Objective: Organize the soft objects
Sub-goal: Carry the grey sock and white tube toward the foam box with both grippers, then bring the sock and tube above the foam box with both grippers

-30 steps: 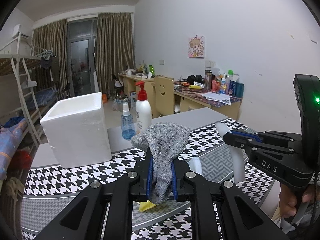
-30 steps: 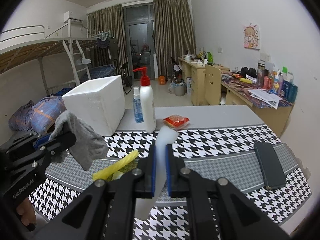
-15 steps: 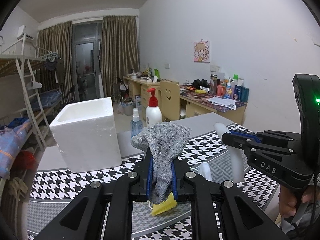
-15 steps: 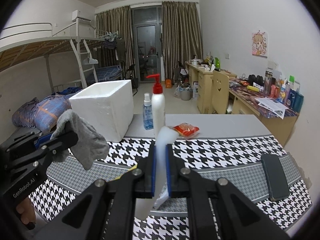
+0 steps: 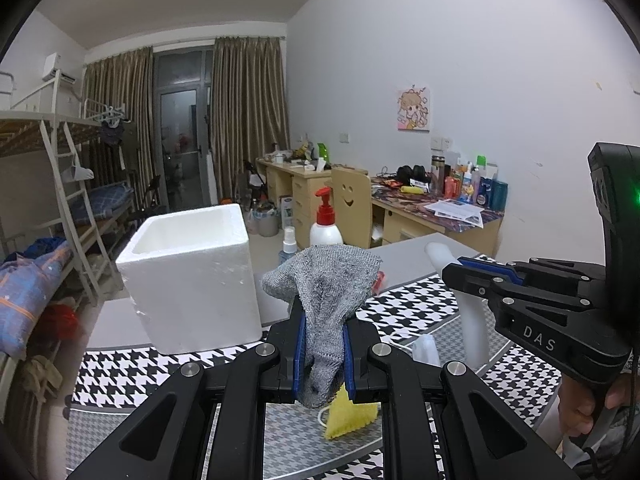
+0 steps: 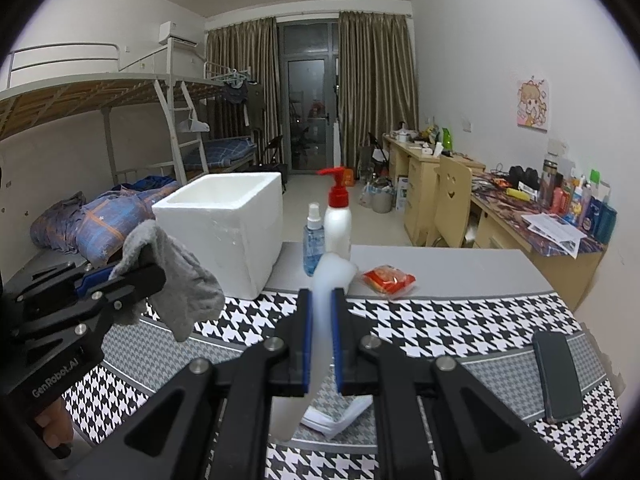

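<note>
My left gripper [image 5: 323, 354] is shut on a grey knitted cloth [image 5: 328, 292] and holds it above the table; it also shows in the right wrist view [image 6: 120, 280], where the cloth [image 6: 176, 276] hangs down. My right gripper [image 6: 321, 336] is shut on a white soft strip [image 6: 320, 320]; in the left wrist view it [image 5: 468, 276] holds the strip [image 5: 472, 320] upright at the right. A white foam box [image 5: 192, 276] stands open at the back left, also in the right wrist view [image 6: 228, 228]. A yellow sponge [image 5: 348, 420] lies under the left gripper.
A pump bottle [image 6: 338, 220] and a blue spray bottle [image 6: 312, 240] stand beside the box. A red packet [image 6: 388, 280] lies behind the checked mat [image 6: 440, 320]. A black phone [image 6: 558, 376] lies at the right. White folded items [image 6: 340, 416] lie below my right gripper.
Both grippers have risen and tilted up with their loads; the table and foam box sit lower in view. The yellow sponge is further below the left gripper.
</note>
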A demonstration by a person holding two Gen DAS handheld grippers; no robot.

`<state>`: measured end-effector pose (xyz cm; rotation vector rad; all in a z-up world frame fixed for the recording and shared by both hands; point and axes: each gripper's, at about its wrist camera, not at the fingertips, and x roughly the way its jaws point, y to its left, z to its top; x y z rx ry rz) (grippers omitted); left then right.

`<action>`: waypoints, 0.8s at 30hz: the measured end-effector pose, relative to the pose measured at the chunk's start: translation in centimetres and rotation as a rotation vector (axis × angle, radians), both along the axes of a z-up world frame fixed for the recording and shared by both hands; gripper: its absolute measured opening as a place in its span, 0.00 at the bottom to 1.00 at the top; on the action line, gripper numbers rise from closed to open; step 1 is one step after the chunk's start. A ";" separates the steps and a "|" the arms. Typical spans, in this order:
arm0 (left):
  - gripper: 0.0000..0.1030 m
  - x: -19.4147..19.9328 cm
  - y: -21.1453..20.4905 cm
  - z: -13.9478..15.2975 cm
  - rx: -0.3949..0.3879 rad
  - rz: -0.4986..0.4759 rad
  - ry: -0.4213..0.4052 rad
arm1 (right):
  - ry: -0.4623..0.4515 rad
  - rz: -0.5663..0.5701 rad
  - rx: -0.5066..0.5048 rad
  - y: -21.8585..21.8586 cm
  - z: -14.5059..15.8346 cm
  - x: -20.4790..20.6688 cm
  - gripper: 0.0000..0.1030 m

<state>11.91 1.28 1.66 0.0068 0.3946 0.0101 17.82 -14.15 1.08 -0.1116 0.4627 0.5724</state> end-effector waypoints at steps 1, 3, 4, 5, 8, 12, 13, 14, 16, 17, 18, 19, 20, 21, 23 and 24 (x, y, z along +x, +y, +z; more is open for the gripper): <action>0.16 0.0 0.2 0.0 0.001 0.003 -0.001 | 0.000 0.001 0.003 0.0 0.1 0.1 0.11; 0.16 0.1 0.4 0.2 0.002 0.009 -0.004 | 0.008 0.004 0.007 0.2 0.1 0.3 0.11; 0.16 0.2 0.6 0.2 0.002 0.011 -0.005 | 0.011 0.006 0.007 0.4 0.1 0.4 0.11; 0.16 0.2 0.7 0.2 0.001 0.013 -0.006 | 0.011 0.008 0.007 0.6 0.2 0.4 0.11; 0.16 0.3 0.9 0.4 0.004 0.017 -0.008 | 0.003 0.012 0.004 1.1 0.4 0.5 0.11; 0.16 0.4 1.4 0.7 0.005 0.021 -0.014 | -0.020 0.030 0.012 1.5 1.0 0.3 0.11; 0.16 0.5 1.5 0.7 0.005 0.023 -0.015 | -0.028 0.035 0.014 1.7 1.2 0.2 0.12; 0.16 0.5 1.7 0.9 0.005 0.026 -0.017 | -0.035 0.037 0.014 1.8 1.3 0.1 0.12; 0.16 0.5 2.1 1.2 0.006 0.033 -0.024 | -0.043 0.044 0.015 2.2 1.6 0.1 0.12; 0.16 0.6 2.2 1.3 0.008 0.035 -0.026 | -0.042 0.050 0.016 2.4 1.7 0.1 0.12; 0.16 0.6 2.3 1.4 0.008 0.037 -0.028 | -0.043 0.056 0.014 2.6 1.7 0.2 0.12; 0.16 0.7 2.5 1.5 0.007 0.039 -0.028 | -0.046 0.058 0.013 2.8 1.8 0.2 0.12; 0.16 0.8 2.7 1.6 0.006 0.041 -0.028 | -0.051 0.060 0.012 3.0 1.9 0.2 0.12; 0.16 0.8 2.9 1.6 0.004 0.043 -0.027 | -0.053 0.063 0.010 3.2 2.0 0.3 0.12; 0.16 1.0 3.2 1.7 0.001 0.051 -0.027 | -0.059 0.074 0.008 3.7 2.1 0.4 0.12; 0.16 1.1 3.4 1.8 0.001 0.055 -0.028 | -0.062 0.076 0.005 3.9 2.2 0.5 0.12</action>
